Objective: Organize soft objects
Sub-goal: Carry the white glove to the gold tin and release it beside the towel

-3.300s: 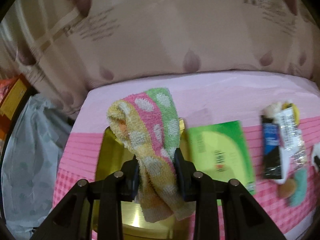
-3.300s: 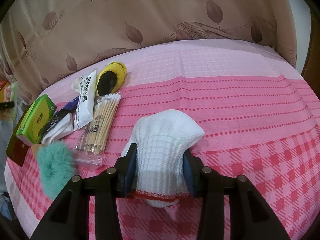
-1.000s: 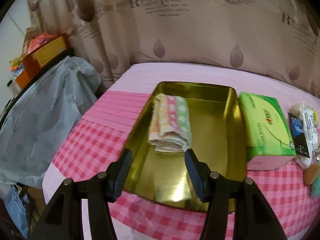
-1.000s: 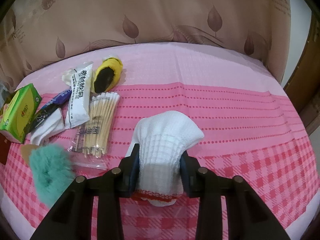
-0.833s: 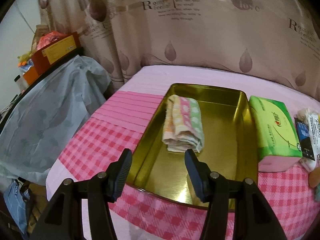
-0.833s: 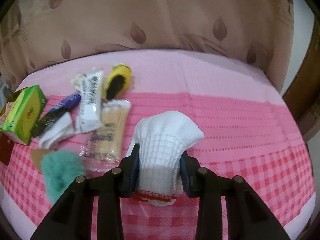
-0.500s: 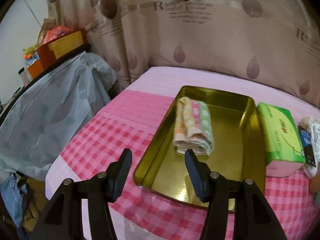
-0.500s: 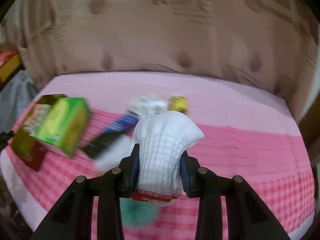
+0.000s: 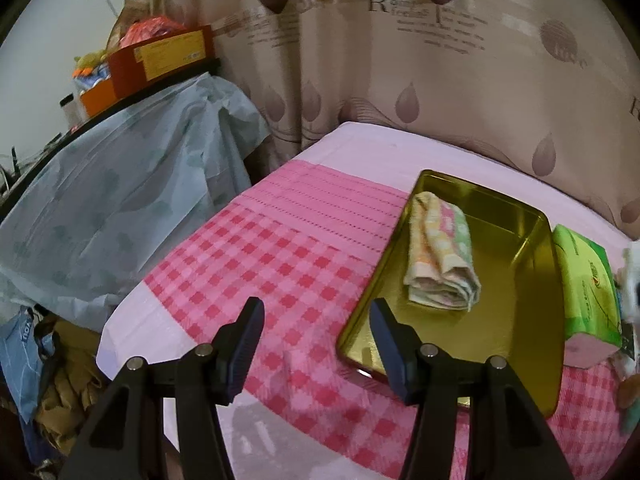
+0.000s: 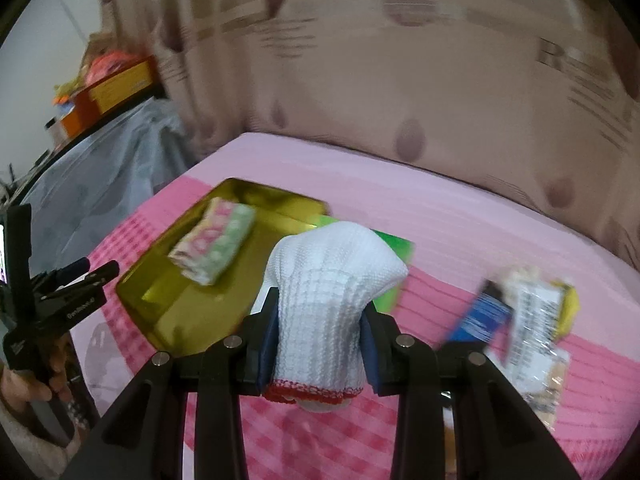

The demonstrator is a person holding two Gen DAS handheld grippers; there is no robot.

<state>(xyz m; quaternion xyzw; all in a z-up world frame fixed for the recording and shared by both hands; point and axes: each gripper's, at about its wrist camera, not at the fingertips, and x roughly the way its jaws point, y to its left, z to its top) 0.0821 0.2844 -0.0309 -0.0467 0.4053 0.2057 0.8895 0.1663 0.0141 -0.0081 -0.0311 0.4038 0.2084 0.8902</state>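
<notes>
A folded pastel dotted towel (image 9: 440, 264) lies in the gold metal tray (image 9: 516, 336) on the pink checked tablecloth; the right wrist view shows the towel (image 10: 214, 246) in the tray (image 10: 176, 304) too. My left gripper (image 9: 316, 316) is open and empty, hanging over the cloth just left of the tray's near corner. It also appears at the left edge of the right wrist view, where the left gripper (image 10: 96, 272) is held by a hand. My right gripper (image 10: 320, 312) is shut on a white knitted glove (image 10: 332, 276) with a red cuff, held above the table beside the tray.
A green tissue pack (image 9: 588, 296) lies right of the tray. Blurred packets (image 10: 524, 312) sit further right. A blue-grey plastic-covered piece of furniture (image 9: 120, 208) with boxes on top stands left of the table. A patterned curtain (image 9: 440, 60) hangs behind.
My right gripper swung left and rose with the glove, from over the packets to beside the tray. My left gripper drew back leftward from over the tray to the cloth.
</notes>
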